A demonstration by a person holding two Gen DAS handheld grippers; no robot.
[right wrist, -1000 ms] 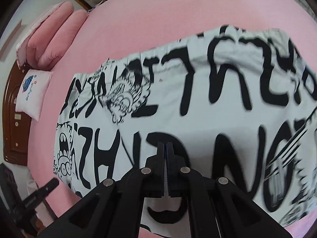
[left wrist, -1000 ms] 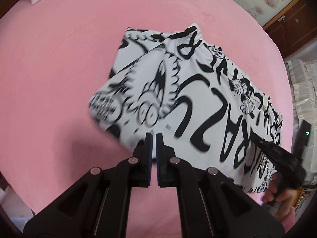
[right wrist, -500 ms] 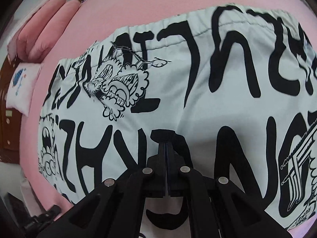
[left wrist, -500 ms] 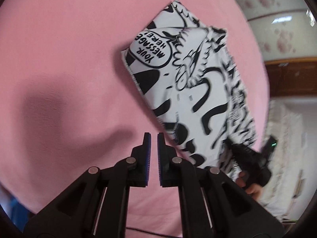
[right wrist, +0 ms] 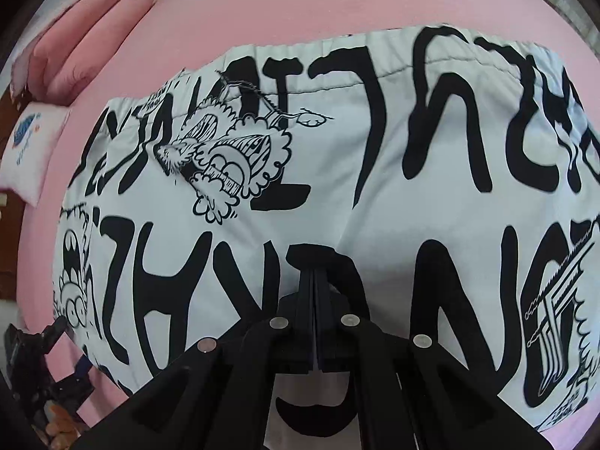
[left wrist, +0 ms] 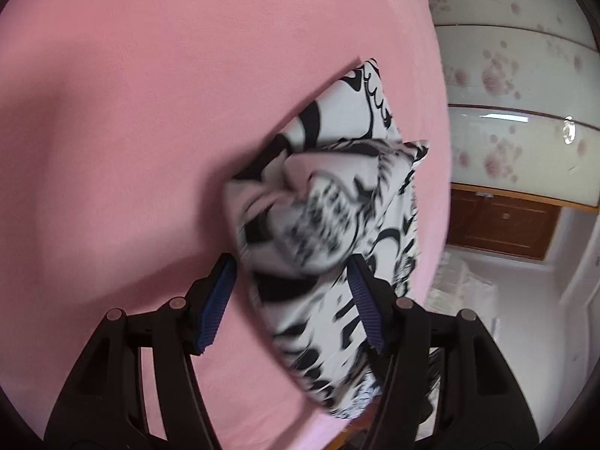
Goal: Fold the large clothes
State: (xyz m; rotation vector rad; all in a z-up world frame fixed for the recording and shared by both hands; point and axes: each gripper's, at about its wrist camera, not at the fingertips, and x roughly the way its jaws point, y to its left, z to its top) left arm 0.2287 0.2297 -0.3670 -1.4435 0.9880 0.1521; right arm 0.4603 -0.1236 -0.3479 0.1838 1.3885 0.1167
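Observation:
A white garment with bold black lettering and cartoon prints (right wrist: 337, 172) lies spread on a pink bed (left wrist: 150, 112). In the left wrist view one bunched end of the garment (left wrist: 307, 221) rises between the fingers of my left gripper (left wrist: 292, 292). Its jaws are opening, and the blue pads (left wrist: 217, 300) stand apart on either side of the cloth. My right gripper (right wrist: 313, 273) is shut and points steeply down, its tips resting on the middle of the garment. Whether any cloth is pinched between them cannot be told. The left gripper (right wrist: 37, 341) also shows at the lower left of the right wrist view.
Pink pillows (right wrist: 93, 26) and a small white cushion (right wrist: 30, 150) lie at the bed's far left. Beyond the bed's right edge are flowered glass panels (left wrist: 506, 75), a brown wooden cabinet (left wrist: 502, 221) and white lace fabric (left wrist: 461, 292).
My left gripper has dropped and rolled toward the garment's end and gone from shut to open, with bunched cloth now between its fingers. The right gripper has stayed shut on the garment's middle.

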